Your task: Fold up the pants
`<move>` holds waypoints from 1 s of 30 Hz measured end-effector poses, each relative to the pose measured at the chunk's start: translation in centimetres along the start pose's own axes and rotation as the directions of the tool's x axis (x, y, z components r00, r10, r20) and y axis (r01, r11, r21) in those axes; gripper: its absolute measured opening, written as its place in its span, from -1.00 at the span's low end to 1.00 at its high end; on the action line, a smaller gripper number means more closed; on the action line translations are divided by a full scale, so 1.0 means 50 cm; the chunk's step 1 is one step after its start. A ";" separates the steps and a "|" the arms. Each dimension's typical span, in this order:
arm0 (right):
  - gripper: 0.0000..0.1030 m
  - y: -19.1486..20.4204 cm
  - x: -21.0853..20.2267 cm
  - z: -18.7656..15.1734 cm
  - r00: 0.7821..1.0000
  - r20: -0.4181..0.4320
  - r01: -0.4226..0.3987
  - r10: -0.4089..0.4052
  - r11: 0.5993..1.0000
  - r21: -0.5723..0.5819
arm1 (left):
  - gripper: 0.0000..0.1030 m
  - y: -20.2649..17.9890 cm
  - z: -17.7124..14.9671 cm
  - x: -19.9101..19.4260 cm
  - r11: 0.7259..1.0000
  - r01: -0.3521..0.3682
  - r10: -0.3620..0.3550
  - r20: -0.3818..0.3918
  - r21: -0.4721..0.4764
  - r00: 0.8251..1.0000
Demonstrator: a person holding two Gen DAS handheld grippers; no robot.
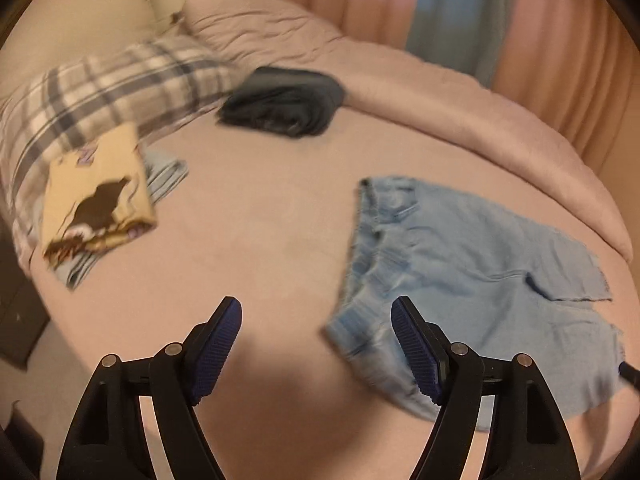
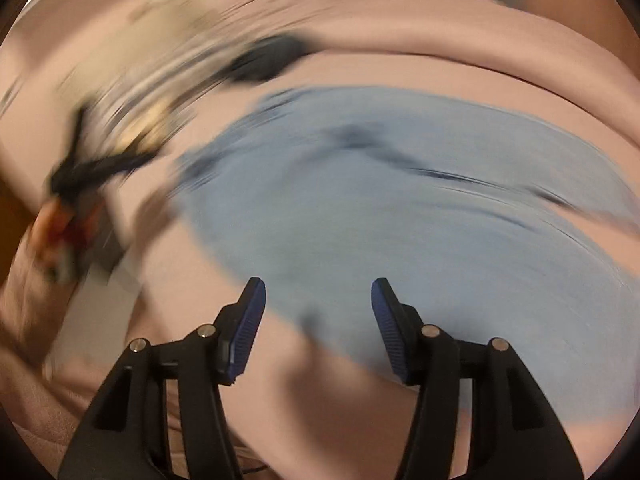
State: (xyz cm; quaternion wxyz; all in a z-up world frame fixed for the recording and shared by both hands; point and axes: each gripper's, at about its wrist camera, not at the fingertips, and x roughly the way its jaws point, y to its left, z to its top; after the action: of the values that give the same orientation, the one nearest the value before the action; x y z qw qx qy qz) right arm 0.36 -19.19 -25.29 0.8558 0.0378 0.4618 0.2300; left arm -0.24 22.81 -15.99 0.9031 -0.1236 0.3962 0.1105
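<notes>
Light blue denim shorts [image 1: 472,276] lie spread flat on the pink bed [image 1: 256,232], waistband toward the left, frayed leg hems toward the right. My left gripper [image 1: 316,312] is open and empty, above the bed just left of the waistband's near corner. In the blurred right wrist view the shorts [image 2: 380,208] fill the middle. My right gripper [image 2: 318,292] is open and empty, over their near edge. The left gripper [image 2: 92,168] shows there as a dark blur at the left.
A folded dark garment [image 1: 284,102] lies at mid-bed. A yellow printed folded item [image 1: 96,196] sits on striped cloth at the left. A plaid pillow [image 1: 104,88] and a bunched pink duvet [image 1: 460,112] lie behind. Pink and blue curtains [image 1: 460,8] hang beyond.
</notes>
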 end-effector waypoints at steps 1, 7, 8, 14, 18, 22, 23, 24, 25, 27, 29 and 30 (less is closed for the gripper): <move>0.07 -0.064 -0.024 -0.008 0.998 0.025 0.054 -0.057 0.993 0.108 | 0.50 -0.021 0.003 0.008 1.000 0.020 -0.021 0.001 0.012 1.000; 0.11 -0.420 -0.177 -0.174 0.906 -0.040 0.310 -0.420 0.599 0.738 | 0.50 -0.165 0.010 0.084 0.980 0.135 -0.128 -0.057 0.144 0.990; 0.11 -0.438 -0.178 -0.188 0.916 -0.028 0.276 -0.400 0.580 0.766 | 0.50 -0.193 0.012 0.107 0.972 0.174 -0.163 -0.084 0.155 0.983; -0.78 -0.471 -0.116 -0.169 0.943 0.031 0.187 -0.332 0.604 0.775 | 0.50 -0.271 -0.027 0.189 0.971 0.135 -0.098 -0.182 0.200 0.978; -0.88 -0.461 -0.185 -0.161 0.922 0.052 0.219 -0.383 0.629 0.746 | 0.50 -0.246 -0.045 0.225 0.972 0.080 -0.028 -0.231 0.220 0.973; -0.84 -0.474 -0.155 -0.173 0.900 -0.097 0.368 -0.425 0.620 0.694 | 0.50 -0.218 -0.051 0.251 0.974 0.061 -0.007 -0.238 0.220 0.971; -0.85 -0.476 -0.138 -0.172 0.892 -0.126 0.402 -0.435 0.632 0.662 | 0.50 -0.216 -0.049 0.249 0.973 0.062 -0.008 -0.238 0.221 0.971; -0.83 -0.469 -0.137 -0.163 0.880 -0.124 0.426 -0.459 0.646 0.633 | 0.50 -0.212 -0.046 0.246 0.973 0.065 -0.010 -0.240 0.221 0.971; -0.65 -0.459 -0.145 -0.148 0.856 -0.131 0.469 -0.500 0.644 0.605 | 0.50 -0.210 -0.044 0.239 0.973 0.075 -0.022 -0.238 0.218 0.971; -0.25 -0.443 -0.176 -0.127 0.752 -0.155 0.598 -0.641 0.565 0.569 | 0.50 -0.205 -0.038 0.217 0.970 0.098 -0.047 -0.221 0.223 0.974; -0.21 -0.413 -0.208 -0.092 0.627 -0.135 0.704 -0.767 0.484 0.520 | 0.50 -0.204 -0.036 0.200 0.960 0.094 -0.045 -0.185 0.263 0.982; -0.21 -0.395 -0.212 -0.077 0.633 -0.091 0.692 -0.769 0.509 0.512 | 0.50 -0.199 -0.038 0.201 0.957 0.075 -0.025 -0.176 0.282 0.984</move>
State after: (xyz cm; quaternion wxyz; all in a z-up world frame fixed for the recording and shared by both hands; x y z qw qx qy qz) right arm -0.62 -41.90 -24.79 0.8620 0.0772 0.4122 -0.2848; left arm 8.07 13.86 -23.36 0.8768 -0.0102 0.4804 0.0178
